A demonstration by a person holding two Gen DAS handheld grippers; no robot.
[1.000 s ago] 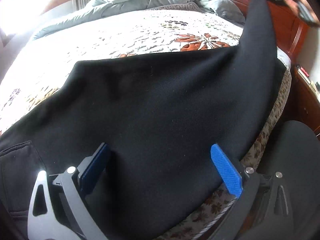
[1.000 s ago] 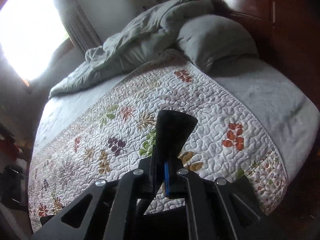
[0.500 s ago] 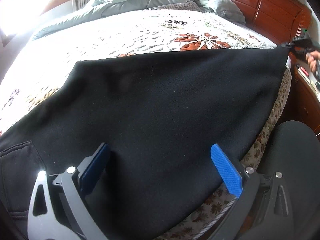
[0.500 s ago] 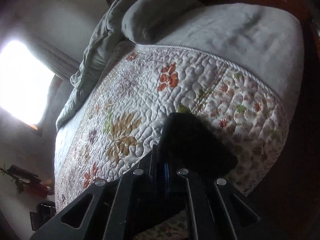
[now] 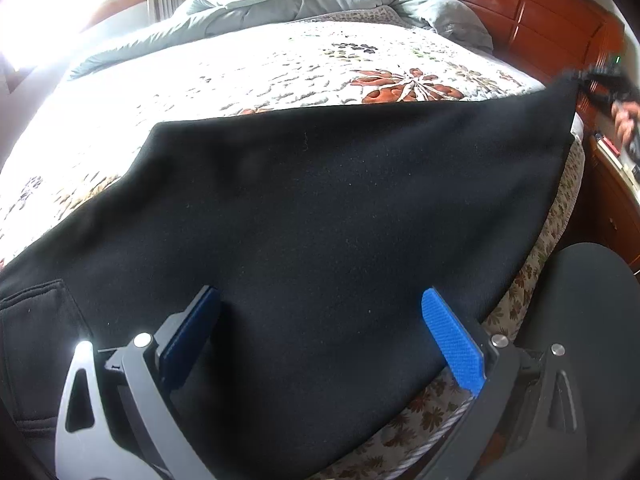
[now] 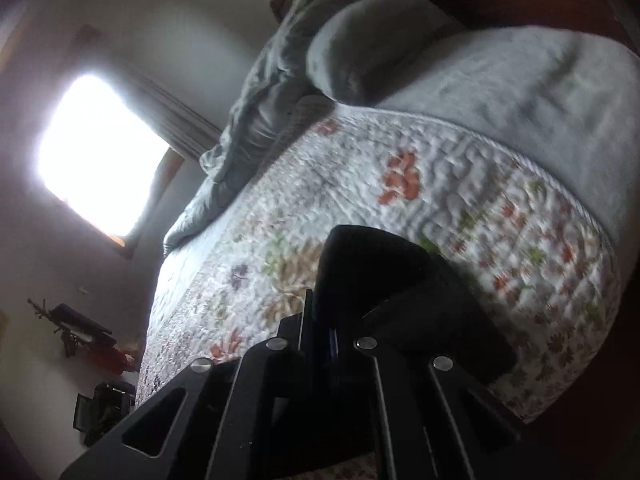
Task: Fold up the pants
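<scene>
black pants (image 5: 340, 216) lie spread across the near edge of a bed, on a white quilt (image 5: 248, 68) printed with rust, green and purple flowers and leaves; a seamed pocket or waistband section shows at the lower left of the left wrist view. the left gripper (image 5: 320, 328) rests over the cloth with its two blue pads (image 5: 452, 340) spread wide apart, black fabric filling the space between them, nothing clamped. at the far right of that view the right gripper (image 5: 600, 84) holds the far corner of the pants, pulled taut at about quilt height. in the right wrist view the right gripper (image 6: 326, 336) has its jaws pressed together on a bunch of the black cloth (image 6: 372, 272). beyond the quilt, a grey sheet (image 6: 520, 80), a grey pillow (image 6: 376, 44) and a crumpled grey duvet (image 6: 256, 120) lie toward a dark red wooden headboard (image 5: 532, 12). a bright window (image 6: 96, 152) with a curtain lights the far wall.
</scene>
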